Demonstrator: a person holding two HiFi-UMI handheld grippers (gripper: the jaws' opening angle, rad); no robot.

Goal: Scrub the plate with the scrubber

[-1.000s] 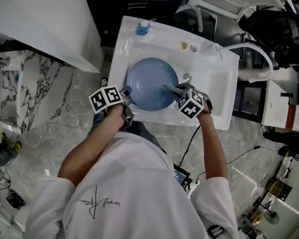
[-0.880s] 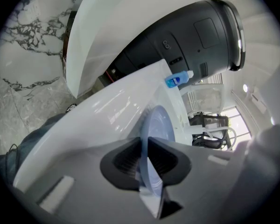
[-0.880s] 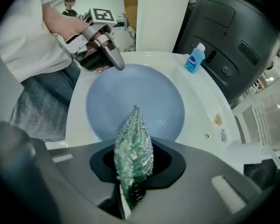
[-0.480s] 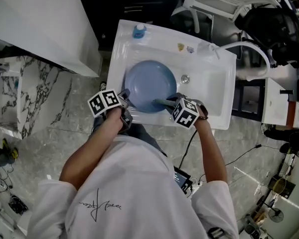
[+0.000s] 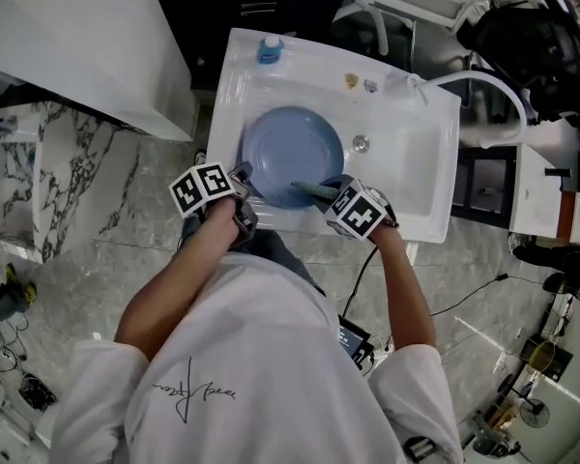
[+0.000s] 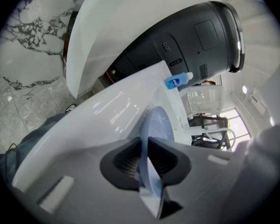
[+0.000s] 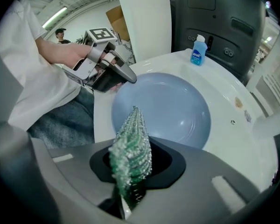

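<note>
Since a second ago my right tool (image 5: 331,194) has drawn back toward me and to the left. That dragged the green glittery mesh scrubber (image 5: 306,188) off the middle of the round pale-blue plate (image 5: 292,148) toward its near edge. This tool is clamped on the scrubber, whose tip pokes out ahead of the jaws over the plate. My left tool (image 5: 244,182) is pinched on the plate's rim, just left of the scrubber, steadying the plate where it lies in the white sink basin (image 5: 406,167).

To scrub well, I judge I should keep the left pinch firm so the plate cannot turn. I should also press the scrubber's broad side rather than its tip, and work overlapping strokes out toward the far rim.

Beyond both tools a small blue soap bottle (image 5: 268,50) stands on the sink's far ledge. Its white label is too small to read, as are two little stickers (image 5: 362,84) right of it. My marker cubes (image 5: 202,189) carry only black-and-white squares.
</note>
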